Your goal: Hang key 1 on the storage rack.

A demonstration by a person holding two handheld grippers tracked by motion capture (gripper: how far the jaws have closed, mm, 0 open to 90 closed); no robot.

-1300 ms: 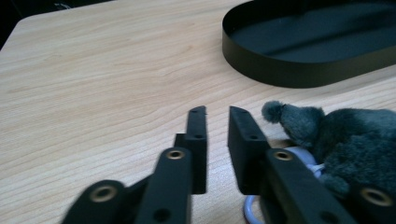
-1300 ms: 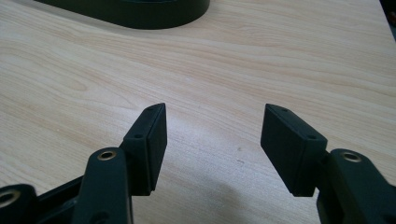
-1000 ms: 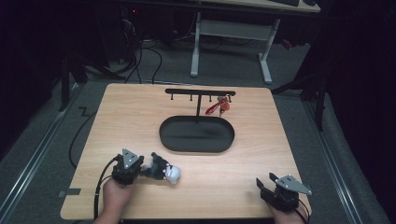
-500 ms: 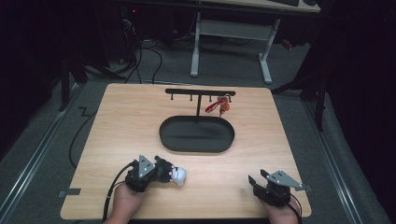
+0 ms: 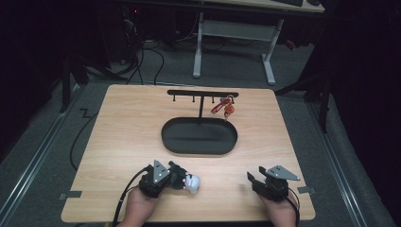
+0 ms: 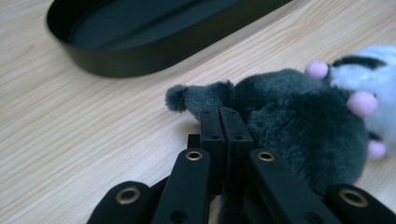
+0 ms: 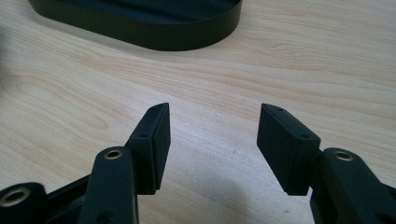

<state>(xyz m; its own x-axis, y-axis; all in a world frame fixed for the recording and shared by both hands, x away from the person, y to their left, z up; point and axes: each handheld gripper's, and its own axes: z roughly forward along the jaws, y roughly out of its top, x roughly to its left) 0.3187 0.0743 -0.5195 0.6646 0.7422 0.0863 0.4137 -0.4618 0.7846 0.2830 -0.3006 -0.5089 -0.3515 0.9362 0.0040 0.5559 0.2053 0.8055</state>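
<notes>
From the high view my left gripper (image 5: 174,176) sits near the front edge of the table (image 5: 118,123), and the plush toy (image 5: 187,180) lies touching its tip, white end to the right, dark end toward my jaws. The toy's long axis runs roughly across the table, left to right in that view. My left gripper view adds what the high one cannot: my jaws are pressed together, and a dark grey nub of the plush toy (image 6: 299,116) sticks out just past their tips. Whether any fur is pinched between them I cannot tell. It also shows pink spots on the paler end. The black oval tray (image 5: 198,136) lies beyond the toy, apart from it.

My right gripper (image 5: 257,182) rests well apart at the front right. Its own view shows the jaws spread over bare wood, with the tray's wall (image 7: 154,28) ahead.
</notes>
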